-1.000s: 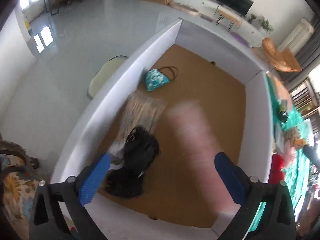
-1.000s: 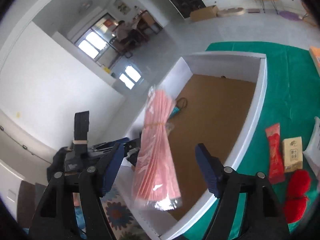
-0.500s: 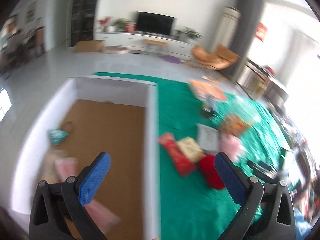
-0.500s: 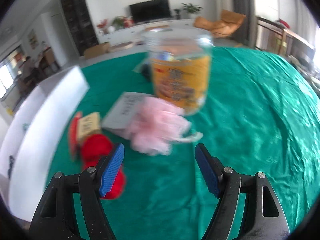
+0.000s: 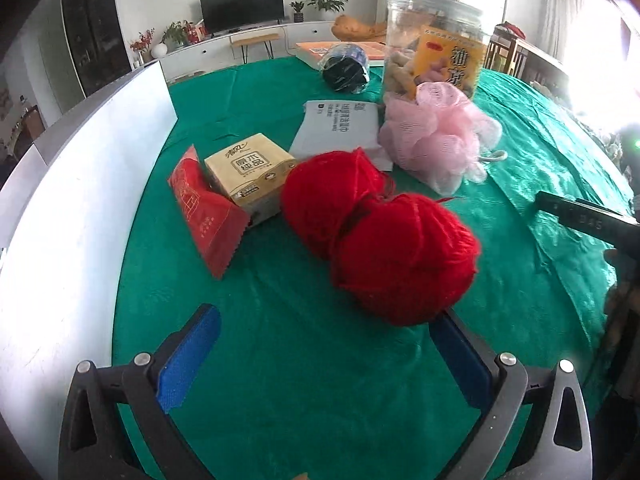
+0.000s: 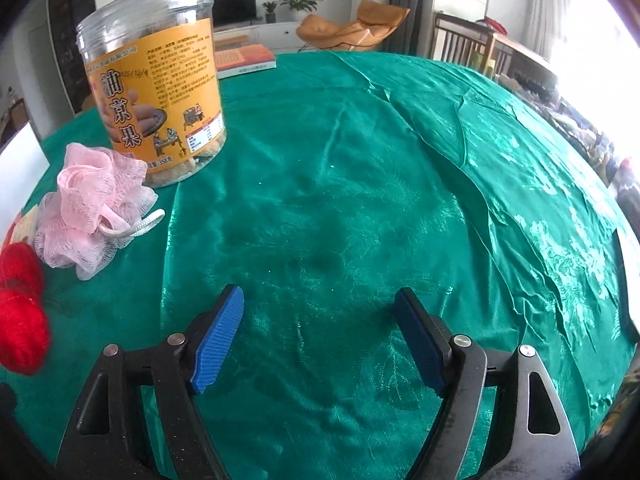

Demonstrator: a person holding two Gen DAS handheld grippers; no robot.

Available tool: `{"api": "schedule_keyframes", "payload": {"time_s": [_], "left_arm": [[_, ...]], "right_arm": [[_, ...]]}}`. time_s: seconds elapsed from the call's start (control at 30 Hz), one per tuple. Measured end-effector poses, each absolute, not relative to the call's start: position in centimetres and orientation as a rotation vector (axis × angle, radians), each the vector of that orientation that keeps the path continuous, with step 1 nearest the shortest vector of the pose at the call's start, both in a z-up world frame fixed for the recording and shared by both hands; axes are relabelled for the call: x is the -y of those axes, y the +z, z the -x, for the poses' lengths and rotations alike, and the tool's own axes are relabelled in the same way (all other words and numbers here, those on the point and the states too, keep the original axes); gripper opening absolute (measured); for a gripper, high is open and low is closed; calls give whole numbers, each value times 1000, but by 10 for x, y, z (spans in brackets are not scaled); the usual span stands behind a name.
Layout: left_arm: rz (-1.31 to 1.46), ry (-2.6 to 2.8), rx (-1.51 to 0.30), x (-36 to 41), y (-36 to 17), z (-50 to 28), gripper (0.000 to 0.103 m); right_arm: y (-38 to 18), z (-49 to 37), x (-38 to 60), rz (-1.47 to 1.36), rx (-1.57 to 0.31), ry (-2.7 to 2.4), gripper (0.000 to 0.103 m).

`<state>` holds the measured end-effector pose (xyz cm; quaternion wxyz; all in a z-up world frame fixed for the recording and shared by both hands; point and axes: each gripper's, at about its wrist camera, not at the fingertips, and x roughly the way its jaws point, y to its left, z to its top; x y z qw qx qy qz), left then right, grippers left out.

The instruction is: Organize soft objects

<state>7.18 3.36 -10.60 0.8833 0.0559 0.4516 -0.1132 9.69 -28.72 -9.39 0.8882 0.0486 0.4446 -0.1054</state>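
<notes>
Two joined balls of red yarn [image 5: 380,228] lie on the green tablecloth [image 5: 280,360], just ahead of my open, empty left gripper [image 5: 320,332]; the near ball sits by the right finger. A pink mesh bath pouf [image 5: 436,140] lies behind the yarn and shows at the left of the right wrist view [image 6: 88,204]. The yarn also shows at the left edge there [image 6: 20,296]. My right gripper [image 6: 320,320] is open and empty over bare green cloth [image 6: 360,200], to the right of the pouf.
A white-walled box [image 5: 80,168] stands along the left. Near the yarn lie a red packet [image 5: 204,208], a tan tissue pack [image 5: 248,168] and a grey pouch [image 5: 340,128]. A clear snack jar [image 6: 156,76] stands behind the pouf. A black bundle [image 5: 346,68] lies farther back.
Both grippers swung from over the white box to the green tablecloth. The pink bundle seen in front of the right gripper a second ago is gone from it. The left gripper now faces the red yarn.
</notes>
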Motion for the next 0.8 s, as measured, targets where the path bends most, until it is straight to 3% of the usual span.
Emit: {"api": "schedule_keyframes", "payload": {"time_s": [0.8], "left_arm": [[-136,-303,-936,-22,-124,-100,103]], "right_arm": [[-102,-102,283,-92,-927,-221,87]]}}
